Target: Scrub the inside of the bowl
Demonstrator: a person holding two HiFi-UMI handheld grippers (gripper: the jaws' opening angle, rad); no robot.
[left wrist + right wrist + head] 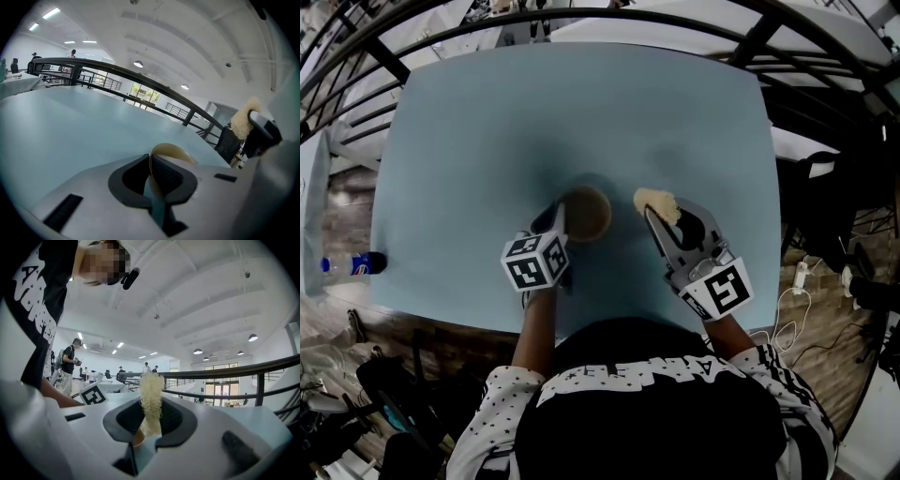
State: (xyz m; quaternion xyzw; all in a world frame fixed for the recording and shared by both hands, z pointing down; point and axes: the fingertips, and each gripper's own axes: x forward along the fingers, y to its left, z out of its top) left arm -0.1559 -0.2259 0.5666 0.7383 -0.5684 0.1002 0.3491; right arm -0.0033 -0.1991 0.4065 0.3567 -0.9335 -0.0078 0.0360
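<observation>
1. A small round tan bowl point(589, 216) stands mouth-up near the middle of a smooth pale blue table point(487, 141).
2. The left gripper point(562, 217) is clamped on the bowl's thin rim at nine o'clock.
3. The right gripper point(652, 212) pinches a pale yellow, stringy scrubber pad point(656, 201).
4. The pad hangs just beside the bowl at three o'clock, not touching it.
5. The bowl looks hard and glossy, the pad soft.

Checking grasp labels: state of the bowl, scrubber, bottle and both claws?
bowl: upright on the table, rim pinched by left claw.
scrubber: gripped in right claw, beside the bowl, not in it.
left claw: shut on bowl rim.
right claw: shut on scrubber.
bottle: lying on its side.
</observation>
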